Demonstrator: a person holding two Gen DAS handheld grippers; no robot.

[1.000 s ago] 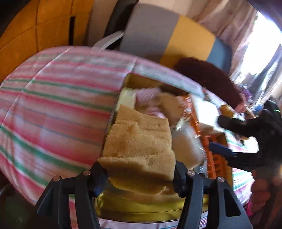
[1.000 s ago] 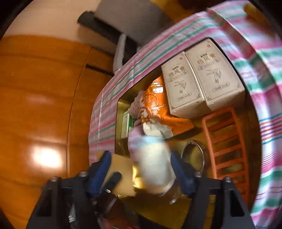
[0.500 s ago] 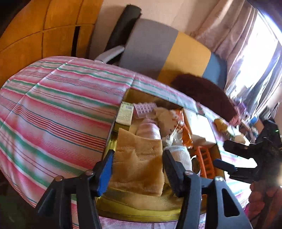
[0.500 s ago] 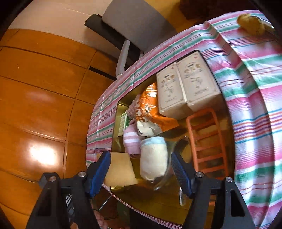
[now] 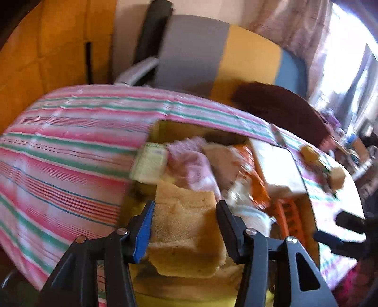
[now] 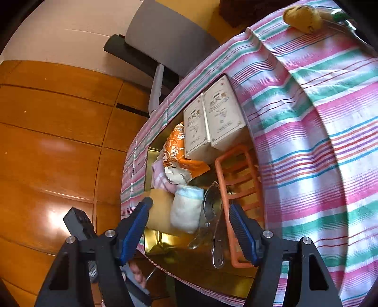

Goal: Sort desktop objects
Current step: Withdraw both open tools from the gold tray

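Observation:
A yellow sponge sits between the pads of my left gripper, low over the near corner of the gold tray. The jaws are opening, but both pads still touch the sponge's sides, and it stays sharp while the background blurs. My right gripper hangs open above the tray with nothing in it. Below it lie a rolled white towel, a glass measuring cup and an orange rack. In the left wrist view the right gripper shows at the right edge.
The tray also holds two beige boxes, an orange snack bag, a pink cloth and a pale green box. A yellow plush toy lies on the striped tablecloth. A chair stands behind the table.
The sponge came down from above the tray to its near corner, with the left jaws narrower around it. My right gripper drew back from the rolled towel, which stays in the tray.

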